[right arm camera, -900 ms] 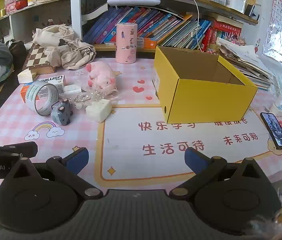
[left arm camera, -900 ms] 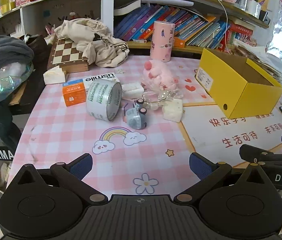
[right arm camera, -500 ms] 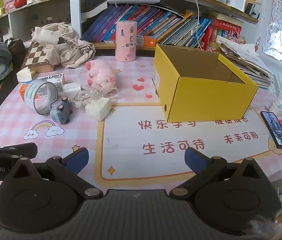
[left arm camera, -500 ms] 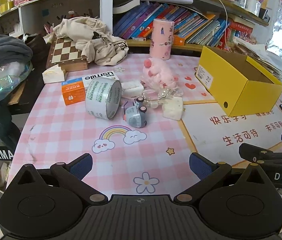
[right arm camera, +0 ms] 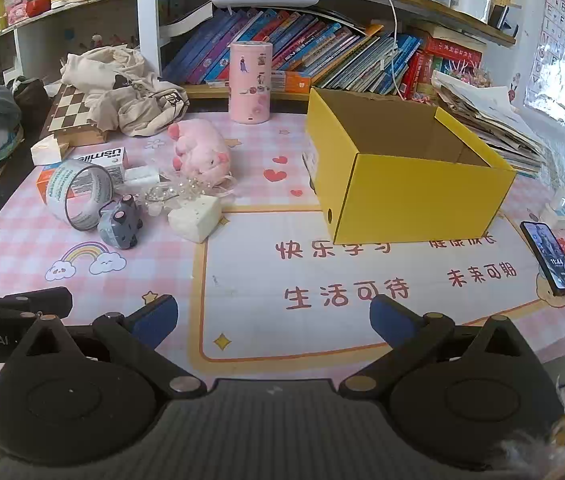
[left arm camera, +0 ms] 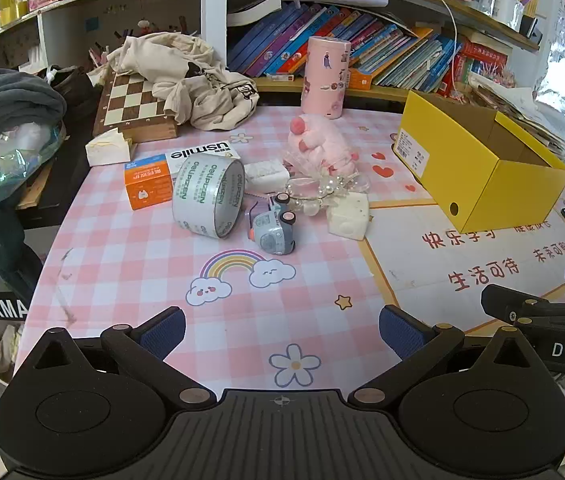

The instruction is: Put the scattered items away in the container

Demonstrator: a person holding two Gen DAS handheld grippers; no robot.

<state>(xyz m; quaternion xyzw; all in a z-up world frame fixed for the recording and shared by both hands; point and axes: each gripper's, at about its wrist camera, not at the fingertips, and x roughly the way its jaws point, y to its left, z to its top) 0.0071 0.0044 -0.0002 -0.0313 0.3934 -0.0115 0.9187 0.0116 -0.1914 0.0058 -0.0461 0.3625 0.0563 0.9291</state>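
An open yellow box (right arm camera: pixel 422 196) (left arm camera: pixel 478 168) stands empty on the right of the pink checked table. Left of it lie a tape roll (left arm camera: pixel 206 196) (right arm camera: pixel 78 196), a small grey toy car (left arm camera: pixel 272 226) (right arm camera: pixel 118 224), a white cheese-shaped block (left arm camera: pixel 348 216) (right arm camera: pixel 194 218), a pink plush pig (left arm camera: pixel 322 144) (right arm camera: pixel 200 154), a bead string (left arm camera: pixel 322 190), an orange carton (left arm camera: pixel 148 180) and a white usmile box (left arm camera: pixel 202 152). My left gripper (left arm camera: pixel 282 330) and my right gripper (right arm camera: pixel 274 320) both hover open over the table's near edge, holding nothing.
A pink cylinder (right arm camera: pixel 250 82) stands at the back by the bookshelf. A chessboard (left arm camera: pixel 134 108) under a beige cloth (left arm camera: pixel 186 80) sits back left. A phone (right arm camera: pixel 550 256) lies at the right edge. Paper stacks (right arm camera: pixel 490 120) lie behind the box.
Both views have crept slightly nearer the table, so the objects sit a little lower in frame. Both grippers stay open and empty.
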